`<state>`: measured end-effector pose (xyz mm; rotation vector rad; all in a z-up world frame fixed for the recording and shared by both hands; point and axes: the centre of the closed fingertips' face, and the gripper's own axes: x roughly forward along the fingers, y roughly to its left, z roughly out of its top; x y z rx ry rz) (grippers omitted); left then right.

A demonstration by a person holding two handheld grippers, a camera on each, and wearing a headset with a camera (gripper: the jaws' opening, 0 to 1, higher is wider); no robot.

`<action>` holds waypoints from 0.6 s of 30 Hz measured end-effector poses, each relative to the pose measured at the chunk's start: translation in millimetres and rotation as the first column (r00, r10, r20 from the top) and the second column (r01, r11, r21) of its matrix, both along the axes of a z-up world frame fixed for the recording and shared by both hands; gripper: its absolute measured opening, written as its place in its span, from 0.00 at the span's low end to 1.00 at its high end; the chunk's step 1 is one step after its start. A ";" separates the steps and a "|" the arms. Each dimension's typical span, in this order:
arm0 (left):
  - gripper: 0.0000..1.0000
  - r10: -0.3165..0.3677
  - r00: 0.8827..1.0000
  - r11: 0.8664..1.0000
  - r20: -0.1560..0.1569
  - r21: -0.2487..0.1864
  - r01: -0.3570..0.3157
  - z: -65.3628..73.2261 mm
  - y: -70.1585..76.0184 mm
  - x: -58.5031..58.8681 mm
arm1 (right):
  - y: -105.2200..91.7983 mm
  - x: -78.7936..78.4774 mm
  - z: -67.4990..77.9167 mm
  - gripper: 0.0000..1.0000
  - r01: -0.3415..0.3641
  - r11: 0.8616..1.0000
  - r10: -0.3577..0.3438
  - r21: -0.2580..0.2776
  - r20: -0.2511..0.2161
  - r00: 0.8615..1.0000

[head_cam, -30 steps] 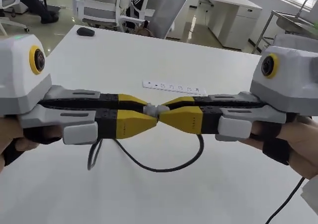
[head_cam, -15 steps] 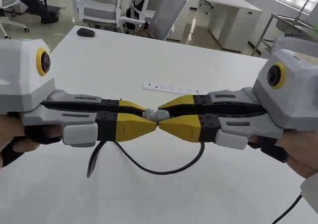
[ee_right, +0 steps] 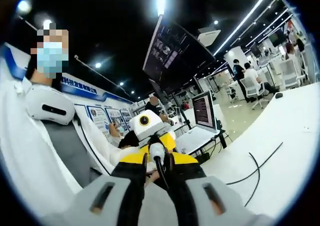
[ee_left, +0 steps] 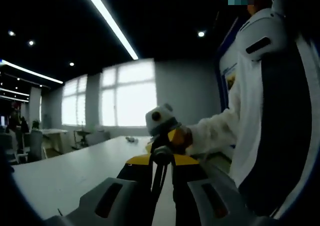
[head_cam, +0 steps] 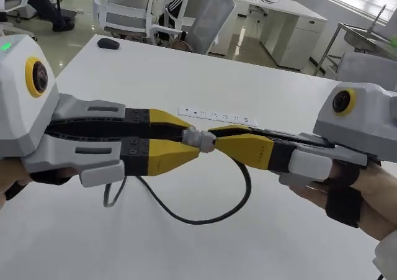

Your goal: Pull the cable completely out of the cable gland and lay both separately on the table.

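White table [head_cam: 279, 87] carrying few things. White power strip [head_cam: 214, 115] lying flat near middle, running across. Dark mouse [head_cam: 108, 43] sitting near far left edge, well apart from strip. Black cable [head_cam: 192, 220] loop sagging toward tabletop; contact unclear.

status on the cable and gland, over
Left hand-held gripper shut on small grey plastic cable gland, right hand-held gripper shut on thin black cable. Cable not yet out, slack looping over white table. No obstruction.
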<state>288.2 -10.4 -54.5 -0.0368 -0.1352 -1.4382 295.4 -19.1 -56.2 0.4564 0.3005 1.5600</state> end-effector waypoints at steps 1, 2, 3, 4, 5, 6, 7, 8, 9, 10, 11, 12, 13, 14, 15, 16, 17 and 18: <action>0.15 -0.003 1.000 1.000 0.001 -0.001 0.003 0.1 0.0 -0.3 | 0.0 -0.6 1.1 0.15 -0.003 1.000 0.003 0.007 -0.008 1.000; 0.15 -0.005 1.000 1.000 0.002 0.000 0.005 -0.4 0.0 -0.2 | -0.2 -1.4 3.0 0.15 -0.010 1.000 0.011 0.020 -0.029 1.000; 0.15 -0.004 1.000 1.000 0.008 0.002 0.004 -1.0 -0.1 -0.8 | -0.2 -1.2 3.0 0.14 -0.008 1.000 0.008 0.021 -0.028 1.000; 0.15 -0.005 1.000 1.000 0.015 0.005 0.005 -1.8 -0.3 -1.6 | 0.7 -2.1 3.5 0.14 -0.013 1.000 0.014 0.025 -0.040 0.999; 0.15 -0.006 1.000 1.000 0.017 0.006 0.006 -1.9 -0.3 -2.0 | 1.2 -3.4 3.1 0.14 -0.019 1.000 0.020 0.023 -0.044 0.999; 0.15 -0.005 1.000 1.000 0.025 0.006 0.005 -1.9 -0.7 -2.8 | 4.0 -7.2 -0.4 0.15 -0.038 0.999 0.039 0.008 -0.054 0.998; 0.15 -0.007 1.000 1.000 0.027 0.004 0.007 -1.6 -0.9 -3.1 | 5.9 -7.8 -2.9 0.17 -0.039 0.999 0.039 -0.003 -0.056 0.998; 0.15 -0.010 0.999 1.000 0.030 0.001 0.010 -1.0 -1.2 -3.6 | 7.3 -9.5 -4.7 0.16 -0.048 0.999 0.048 -0.007 -0.060 0.997; 0.15 -0.010 0.999 1.000 0.033 0.000 0.010 -0.7 -1.6 -3.9 | 8.3 -11.5 -5.4 0.14 -0.059 0.998 0.058 -0.008 -0.069 0.996; 0.15 -0.009 0.999 1.000 0.038 0.003 0.009 -0.7 -1.7 -3.5 | 8.8 -12.5 -4.3 0.13 -0.062 0.998 0.062 0.001 -0.073 0.995; 0.15 -0.009 0.999 1.000 0.037 0.003 0.009 -0.7 -1.6 -3.4 | 8.7 -12.6 -3.7 0.12 -0.062 0.998 0.063 0.006 -0.076 0.995; 0.15 -0.011 0.999 1.000 0.036 -0.002 0.011 0.2 -1.1 -3.3 | 8.9 -12.9 -3.2 0.12 -0.064 0.998 0.065 0.009 -0.085 0.994; 0.15 -0.012 0.999 1.000 0.036 -0.003 0.012 0.4 -1.0 -3.4 | 9.1 -13.1 -2.9 0.12 -0.066 0.998 0.067 0.010 -0.091 0.994; 0.15 -0.012 0.999 1.000 0.036 -0.003 0.012 0.5 -1.0 -3.3 | 9.1 -13.2 -3.0 0.12 -0.067 0.998 0.067 0.010 -0.093 0.993; 0.15 -0.014 0.999 1.000 0.041 0.001 0.014 0.2 -1.2 -3.4 | 9.0 -13.3 -3.5 0.12 -0.071 0.997 0.071 0.006 -0.100 0.992; 0.15 -0.010 0.999 1.000 0.042 0.007 0.010 -0.7 -1.2 -2.7 | 9.2 -12.6 -4.3 0.12 -0.068 0.998 0.067 -0.001 -0.101 0.993; 0.15 -0.001 0.999 1.000 0.039 0.019 0.000 -2.3 -1.2 -0.5 | 10.0 -10.4 -5.5 0.11 -0.052 0.999 0.051 -0.015 -0.087 0.995; 0.15 -0.002 1.000 1.000 0.031 0.025 0.002 -3.1 -1.3 0.0 | 10.2 -11.1 -6.0 0.11 -0.053 0.998 0.051 -0.023 -0.078 0.996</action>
